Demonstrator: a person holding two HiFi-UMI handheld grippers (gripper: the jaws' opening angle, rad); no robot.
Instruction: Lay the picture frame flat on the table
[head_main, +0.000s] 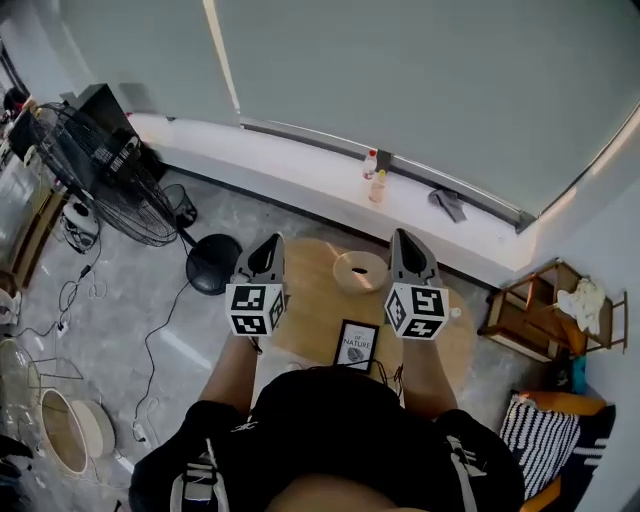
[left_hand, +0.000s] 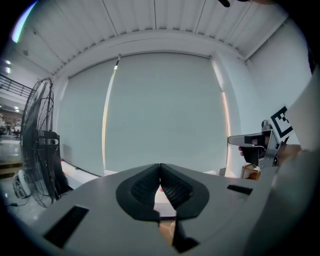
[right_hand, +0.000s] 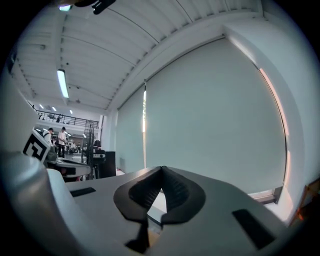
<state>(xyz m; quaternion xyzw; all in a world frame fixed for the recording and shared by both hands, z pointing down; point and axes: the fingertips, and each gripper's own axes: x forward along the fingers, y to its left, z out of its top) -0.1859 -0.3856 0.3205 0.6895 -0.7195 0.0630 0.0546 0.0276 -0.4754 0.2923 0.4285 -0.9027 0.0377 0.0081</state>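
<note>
A black picture frame with a white print stands on the round wooden table, at its near edge between my arms. My left gripper is held up above the table's left side, jaws shut with nothing between them. On the other side my right gripper hangs above the table, also shut and empty. In the left gripper view the pads meet at their tips, aimed at the window blind. The right gripper view shows its pads closed the same way. Neither gripper touches the frame.
A pale round bowl sits on the table's far side. Two bottles stand on the window sill. A large floor fan is at the left, a wooden side shelf at the right. Cables lie on the floor.
</note>
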